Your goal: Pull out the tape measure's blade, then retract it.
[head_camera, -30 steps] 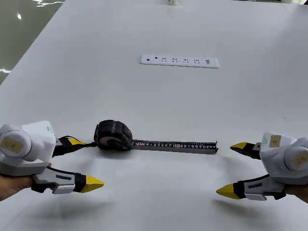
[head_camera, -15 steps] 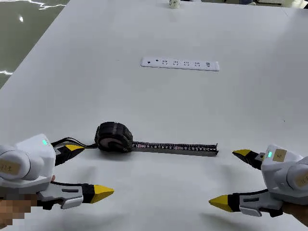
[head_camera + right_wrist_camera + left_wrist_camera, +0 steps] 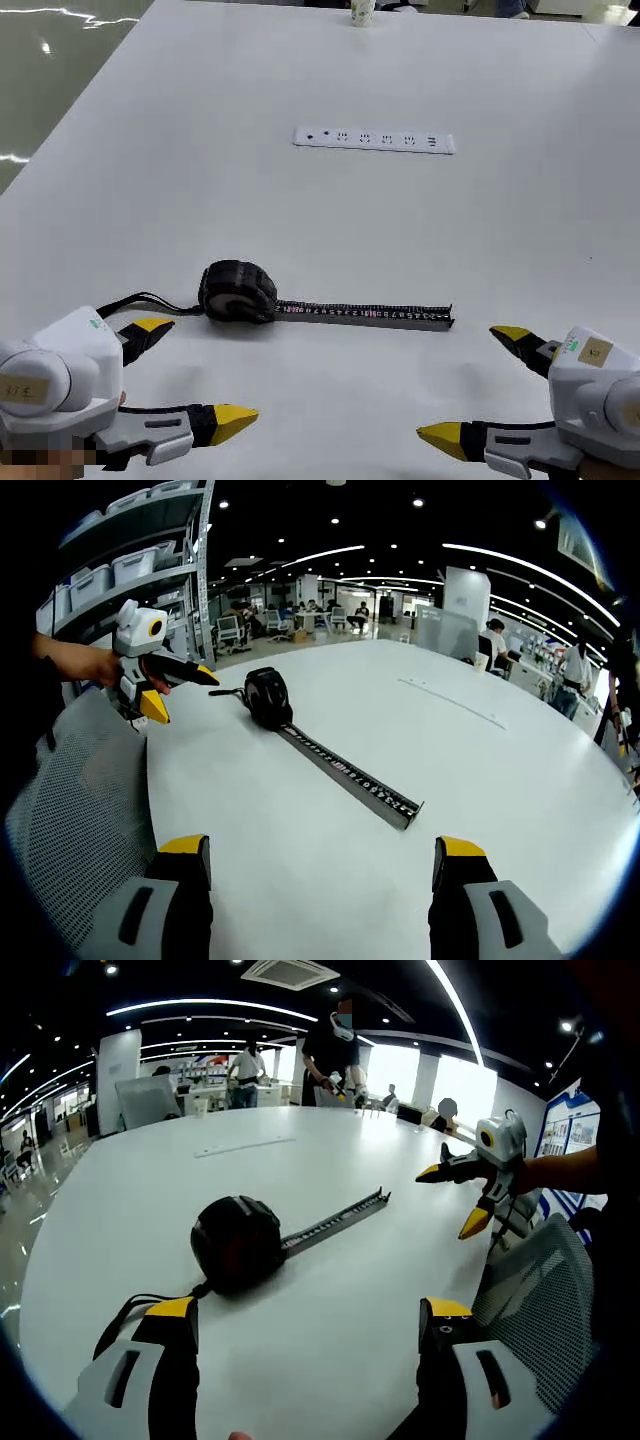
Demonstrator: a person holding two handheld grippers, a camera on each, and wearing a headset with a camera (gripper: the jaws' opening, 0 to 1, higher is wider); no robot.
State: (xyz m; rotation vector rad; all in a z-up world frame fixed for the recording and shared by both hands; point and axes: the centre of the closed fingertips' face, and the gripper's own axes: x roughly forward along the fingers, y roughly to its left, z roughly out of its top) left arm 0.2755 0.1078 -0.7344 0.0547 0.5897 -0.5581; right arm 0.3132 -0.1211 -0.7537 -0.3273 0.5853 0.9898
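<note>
Your tape measure (image 3: 237, 291) lies toward the near edge of the white table (image 3: 300, 80), its blade (image 3: 365, 314) drawn out flat to your right, with markings too small to read, possibly red by the case. You hold the left gripper (image 3: 200, 370) near the case and the right gripper (image 3: 468, 383) past the blade's tip. Both are level, jaws spread wide, holding nothing.

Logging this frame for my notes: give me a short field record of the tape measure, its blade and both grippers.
case: black round tape measure case, resting on the white table
blade: dark metal blade, extended, lying flat
left gripper: open, empty, apart from the case
right gripper: open, empty, short of the blade tip
</note>
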